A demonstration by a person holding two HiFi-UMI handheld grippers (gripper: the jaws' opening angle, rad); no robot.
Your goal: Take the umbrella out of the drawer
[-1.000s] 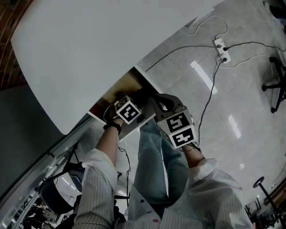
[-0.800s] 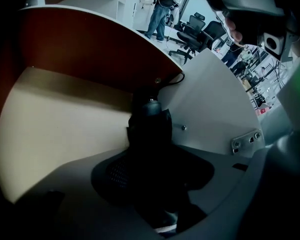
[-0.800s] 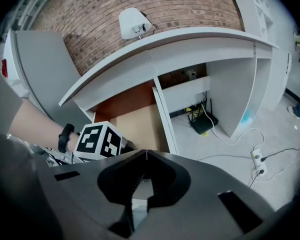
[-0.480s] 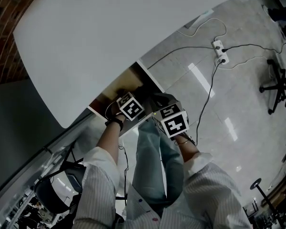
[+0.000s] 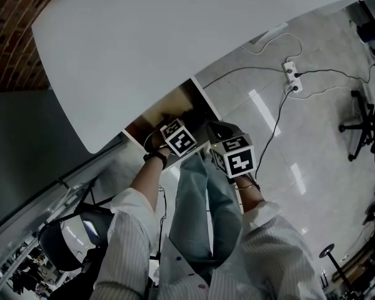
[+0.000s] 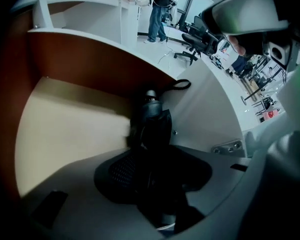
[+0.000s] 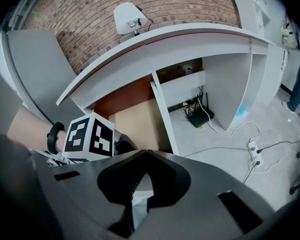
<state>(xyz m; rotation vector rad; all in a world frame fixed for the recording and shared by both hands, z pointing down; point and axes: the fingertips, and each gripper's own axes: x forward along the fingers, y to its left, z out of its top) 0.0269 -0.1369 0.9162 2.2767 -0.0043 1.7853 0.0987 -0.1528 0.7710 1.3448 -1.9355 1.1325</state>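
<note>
A black folded umbrella (image 6: 151,126) stands upright in the open drawer (image 6: 65,129), its wrist loop (image 6: 182,84) hanging over the white side wall. My left gripper (image 6: 152,159) reaches down into the drawer with the umbrella between its jaws. The jaws are closing and I see no firm squeeze on the fabric. From the head view, the left gripper (image 5: 179,137) sits at the drawer's (image 5: 200,99) front edge, its tips hidden. My right gripper (image 7: 146,153) is shut on nothing and hovers just right of the left one, outside the drawer (image 7: 135,119). The head view places the right gripper (image 5: 215,131) beside the drawer's corner.
The white desk top (image 5: 175,36) overhangs the drawer. The person's jeans-clad legs (image 5: 197,205) are right below both grippers. A power strip with cables (image 5: 292,74) lies on the tiled floor; an office chair (image 5: 362,114) stands far right. A router (image 7: 199,116) sits under the desk.
Both grippers have edged a little closer to the drawer opening, the right one sinking slightly. The left gripper stays in the drawer.
</note>
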